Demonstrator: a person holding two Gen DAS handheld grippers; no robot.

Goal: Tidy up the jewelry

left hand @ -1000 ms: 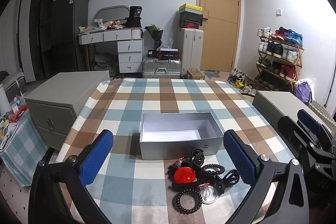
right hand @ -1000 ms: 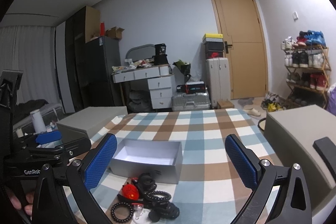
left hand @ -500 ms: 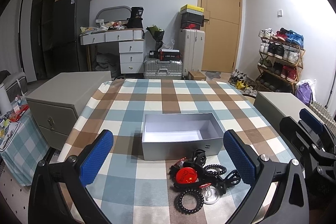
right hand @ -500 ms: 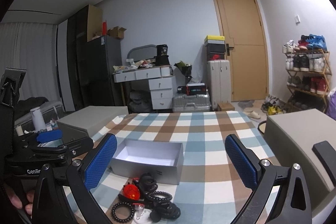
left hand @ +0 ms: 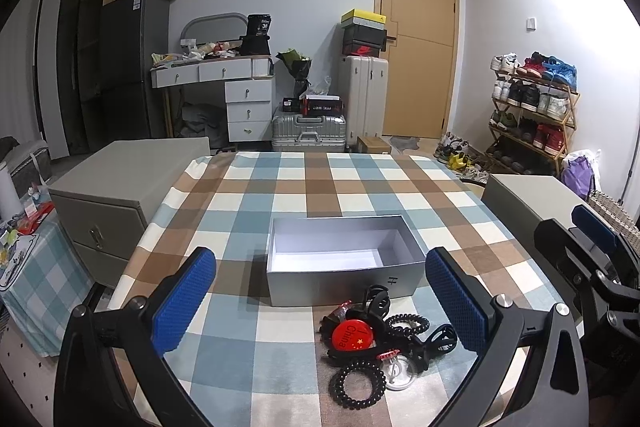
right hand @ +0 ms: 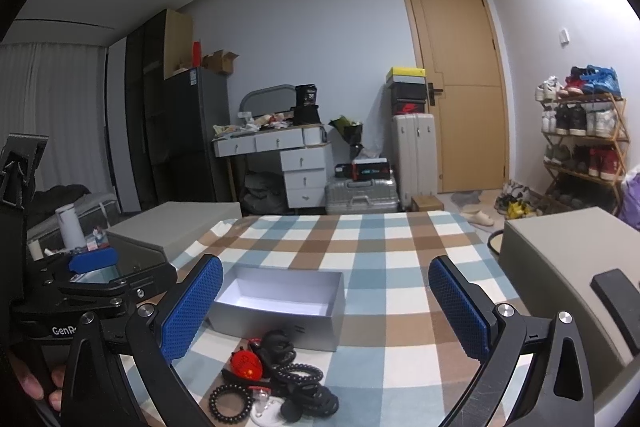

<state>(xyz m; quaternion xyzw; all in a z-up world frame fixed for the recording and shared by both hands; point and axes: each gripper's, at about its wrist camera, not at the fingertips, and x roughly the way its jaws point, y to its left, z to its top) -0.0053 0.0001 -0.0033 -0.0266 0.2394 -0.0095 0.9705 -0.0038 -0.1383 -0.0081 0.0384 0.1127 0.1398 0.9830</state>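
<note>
An open silver box with a white inside stands mid-table and holds nothing. Just in front of it lies a heap of accessories: a red round badge, black coil hair ties, black clips and a clear round piece. My left gripper hovers open above the heap, nothing between its blue pads. My right gripper is open too, held higher and to the right of the heap. Each gripper shows at the edge of the other's view.
The table wears a blue, brown and white checked cloth. Grey cabinets flank it on the left and right. Behind are a desk with drawers, suitcases, a door and a shoe rack.
Both views have risen slightly and the left one has drifted a little; box and heap sit a bit lower in frame. Both grippers stay open. Nothing on the table has moved.
</note>
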